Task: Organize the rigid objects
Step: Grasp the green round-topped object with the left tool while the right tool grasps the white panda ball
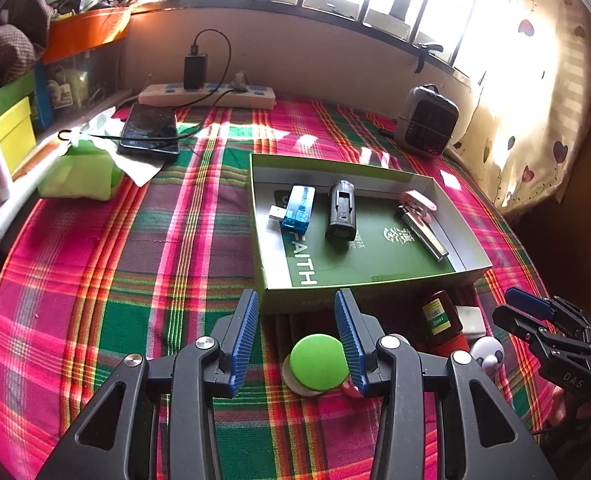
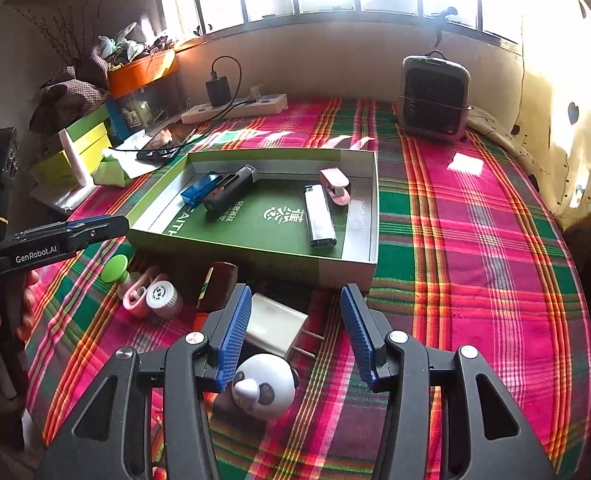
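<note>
A green open box [image 1: 359,164] on the plaid cloth holds a blue USB stick [image 1: 295,212], a black device [image 1: 340,216], a pink stapler [image 1: 415,204] and a silver lighter [image 1: 423,236]. My left gripper [image 1: 297,300] is open in front of the box, over a green round-topped thing [image 1: 319,360] that no pad presses. My right gripper [image 2: 295,292] is open over a white plug charger [image 2: 275,328] and a panda figure [image 2: 265,388]. Beside them lie a brown bottle [image 2: 219,284] and a pink case [image 2: 139,296].
A power strip [image 1: 207,94] with a charger stands at the back wall, with a phone [image 1: 149,130] and a green tissue pack [image 1: 79,172] at the left. A small grey fan [image 1: 429,120] sits back right. Boxes [image 1: 7,136] line the left edge.
</note>
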